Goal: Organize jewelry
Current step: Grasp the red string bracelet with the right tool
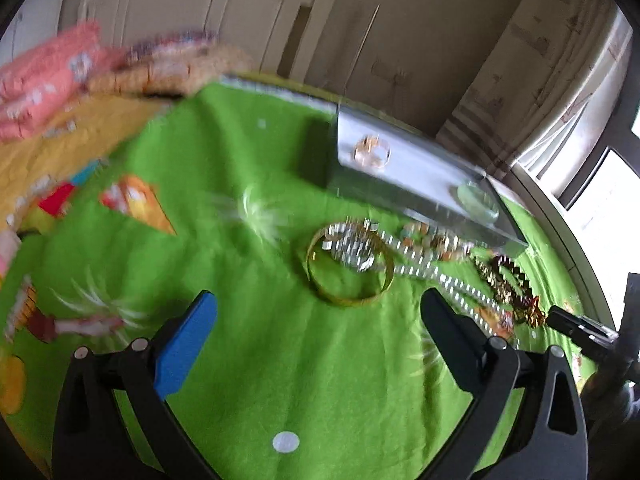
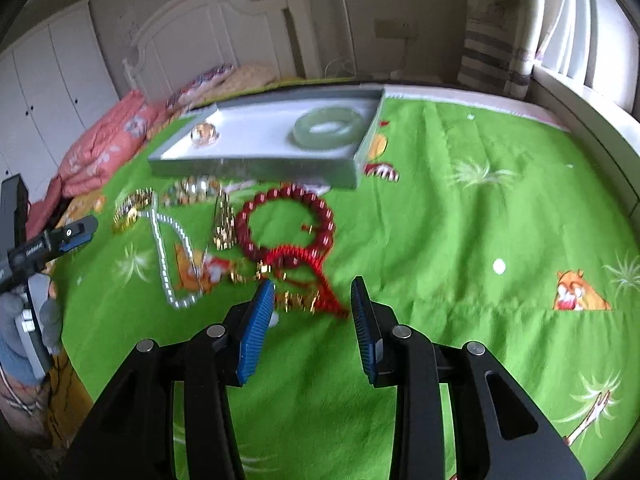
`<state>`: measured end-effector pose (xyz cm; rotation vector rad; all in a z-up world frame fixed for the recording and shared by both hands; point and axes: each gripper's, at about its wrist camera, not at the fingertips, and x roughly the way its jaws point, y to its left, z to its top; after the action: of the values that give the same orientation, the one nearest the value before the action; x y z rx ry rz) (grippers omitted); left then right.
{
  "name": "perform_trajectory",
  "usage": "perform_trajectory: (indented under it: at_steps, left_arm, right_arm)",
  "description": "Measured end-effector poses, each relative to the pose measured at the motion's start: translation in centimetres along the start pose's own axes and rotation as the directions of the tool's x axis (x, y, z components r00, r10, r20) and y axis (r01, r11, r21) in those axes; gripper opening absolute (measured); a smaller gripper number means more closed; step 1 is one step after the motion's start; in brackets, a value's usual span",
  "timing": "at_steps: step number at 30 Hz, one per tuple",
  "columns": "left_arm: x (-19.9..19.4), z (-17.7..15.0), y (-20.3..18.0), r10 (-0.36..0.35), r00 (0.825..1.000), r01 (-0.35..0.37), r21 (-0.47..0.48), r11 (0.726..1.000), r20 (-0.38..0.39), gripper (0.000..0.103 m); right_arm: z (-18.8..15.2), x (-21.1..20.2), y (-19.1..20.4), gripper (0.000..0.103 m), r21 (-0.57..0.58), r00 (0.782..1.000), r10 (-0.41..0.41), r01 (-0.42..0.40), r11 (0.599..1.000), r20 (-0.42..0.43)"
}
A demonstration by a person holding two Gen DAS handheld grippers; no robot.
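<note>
Nearby, a grey tray (image 2: pixel 256 160) holds a jade bangle (image 2: pixel 328 128) behind scattered jewelry (image 2: pixel 192 216).

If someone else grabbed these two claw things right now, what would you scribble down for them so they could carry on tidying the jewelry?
Left claw: wide open, empty, just short of the gold bangle.
Right claw: partly open, holding nothing, over the red cord below the red bead bracelet.
Done: jade bangle and a small gold piece lie in the tray.
Left: everything loose on the green sheet in front of the tray: gold bangle, rhinestone chain, red bracelet, gold trinkets.
Views are blurred, so check small pieces.
</note>
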<state>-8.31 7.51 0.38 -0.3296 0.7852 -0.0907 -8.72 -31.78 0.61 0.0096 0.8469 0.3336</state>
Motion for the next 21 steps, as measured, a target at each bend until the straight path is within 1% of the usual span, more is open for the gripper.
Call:
perform_trajectory:
  at_steps: [3, 6, 10, 16, 21]
  left_arm:
    - [-0.1, 0.0, -0.3, -0.003, 1.0, 0.003, 0.015, 1.0, -0.001, 0.101]
    - [0.2, 0.0, -0.7, -0.004, 1.0, 0.004, 0.031, 1.0, -0.009, 0.101]
    - [0.2, 0.0, -0.6, -0.014, 1.0, 0.014, 0.025, 1.0, -0.006, 0.101]
    - [0.4, -0.1, -0.6, -0.007, 1.0, 0.008, 0.03, 1.0, -0.008, 0.101]
    - [0.5, 0.0, -0.8, 0.0, 1.0, 0.0, 0.036, 0.999, -0.012, 0.101]
  right_arm:
    - [0.1, 0.2, 0.3, 0.03, -0.018, 1.0, -0.014, 0.014, 1.0, -0.008]
    - [0.1, 0.9, 0.9, 0.03, -0.048, 0.999, -0.018, 0.016, 0.999, -0.035]
    - [0.0, 0.9, 1.1, 0.03, -0.056, 0.999, -0.029, 0.027, 0.998, -0.026]
    - [-0.1, 0.6, 1.0, 0.03, -0.056, 1.0, -0.016, 0.014, 0.998, -0.025]
    - [-0.3, 0.7, 1.8, 0.03, -0.106, 0.999, -0.024, 0.02, 0.994, -0.04]
